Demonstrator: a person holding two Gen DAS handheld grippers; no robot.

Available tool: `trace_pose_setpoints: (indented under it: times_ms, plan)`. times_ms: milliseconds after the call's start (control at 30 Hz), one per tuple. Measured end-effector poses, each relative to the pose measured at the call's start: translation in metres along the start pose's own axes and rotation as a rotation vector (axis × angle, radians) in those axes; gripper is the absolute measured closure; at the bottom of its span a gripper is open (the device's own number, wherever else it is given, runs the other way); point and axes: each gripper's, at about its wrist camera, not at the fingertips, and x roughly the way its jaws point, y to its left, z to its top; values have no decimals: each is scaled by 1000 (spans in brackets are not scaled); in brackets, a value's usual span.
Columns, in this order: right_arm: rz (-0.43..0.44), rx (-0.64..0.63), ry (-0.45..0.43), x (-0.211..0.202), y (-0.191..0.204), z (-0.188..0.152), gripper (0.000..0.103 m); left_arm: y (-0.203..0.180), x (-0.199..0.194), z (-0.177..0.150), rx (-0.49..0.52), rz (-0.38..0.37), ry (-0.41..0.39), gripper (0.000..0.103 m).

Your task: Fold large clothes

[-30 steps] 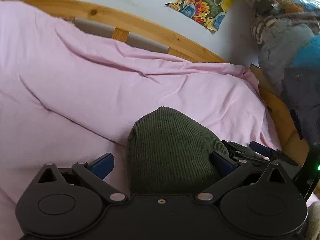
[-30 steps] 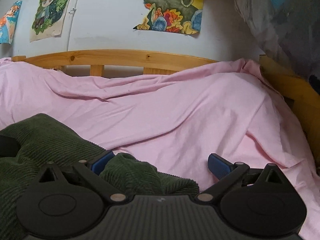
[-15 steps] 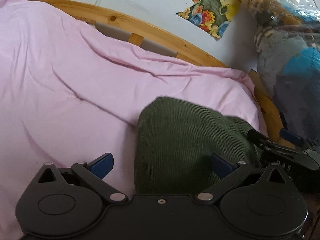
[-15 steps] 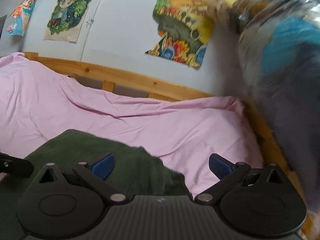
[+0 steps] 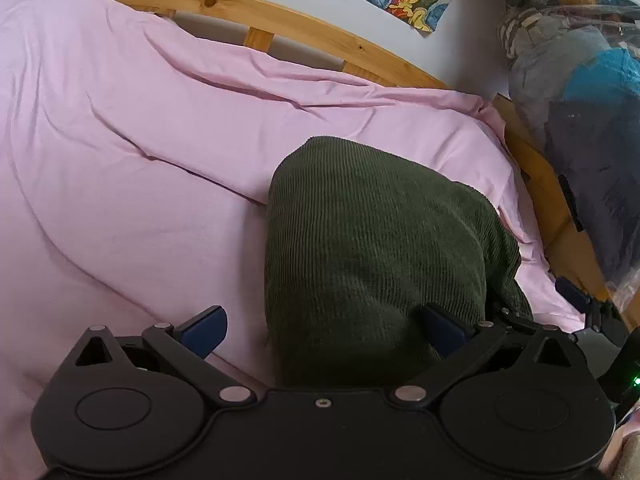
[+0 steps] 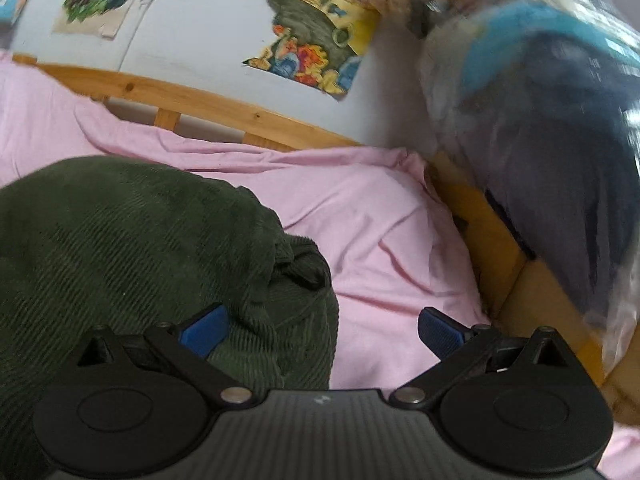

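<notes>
On the bed's pink sheet (image 5: pixel 160 128) lies a green corduroy garment (image 5: pixel 372 248), its length running toward the wooden headboard (image 5: pixel 280 24). A clear plastic bag (image 6: pixel 540 120) holds dark and blue clothes. Both left gripper (image 5: pixel 320 326) and right gripper (image 6: pixel 320 326) have fingers spread wide, pinching nothing.

Both wrist views close over the bed (image 5: pixel 160 152).

A bed (image 5: pixel 256 12) with a pale wooden frame fills the view, its slatted rail curving along the far side against the wall. A pink sheet (image 5: pixel 140 140) covers it, rumpled, with long creases running across and a bunched edge at the far right corner. Directly on the sheet lies a dark green corduroy garment (image 5: pixel 372 256), heaped and seemingly folded over itself, towards the bed's right side.
</notes>
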Motion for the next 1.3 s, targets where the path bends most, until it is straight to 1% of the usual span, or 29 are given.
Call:
trace_pose_setpoints:
  times_ms: [100,233,333,433,500,600,633,700,733,767,867,1000,1033,1133,1167,1300]
  plan:
    - [19,25,24,8,-2,-7,0,-1,4,-5,6,7,-3,1]
    - [30,47,35,6,-6,-3,0,0,0,-5,-7,15,-1,1]
    - [39,98,50,0,-14,3,0,6,0,-2,-29,5,23,1]
    - [57,184,55,-6,-27,11,0,4,-1,0,-18,17,29,1]
    - [127,303,70,-10,-43,13,0,3,0,2,-20,17,36,1]
    - [285,478,101,-10,-70,9,0,9,3,6,-49,-12,67,1]
    - [375,541,122,-8,-80,5,0,12,5,8,-63,-28,81,0]
    - [513,635,196,-1,-93,-3,0,19,9,13,-92,-70,119,1]
    - [538,666,228,2,-98,-8,0,23,11,17,-108,-102,139,1]
    - [529,676,241,3,-102,-12,0,26,14,19,-118,-126,151,1]
    - [504,648,278,10,-109,-16,0,33,23,25,-120,-181,169,1]
    - [531,606,355,22,-103,-18,0,40,39,27,-136,-259,219,0]
    - [550,600,373,25,-103,-16,0,43,44,26,-145,-282,232,0]
    - [688,621,459,35,-104,-14,0,48,53,26,-160,-326,256,0]
    - [705,624,488,39,-103,-13,0,49,55,25,-165,-336,261,0]
    - [699,631,570,52,-101,-8,0,49,60,25,-153,-368,266,0]
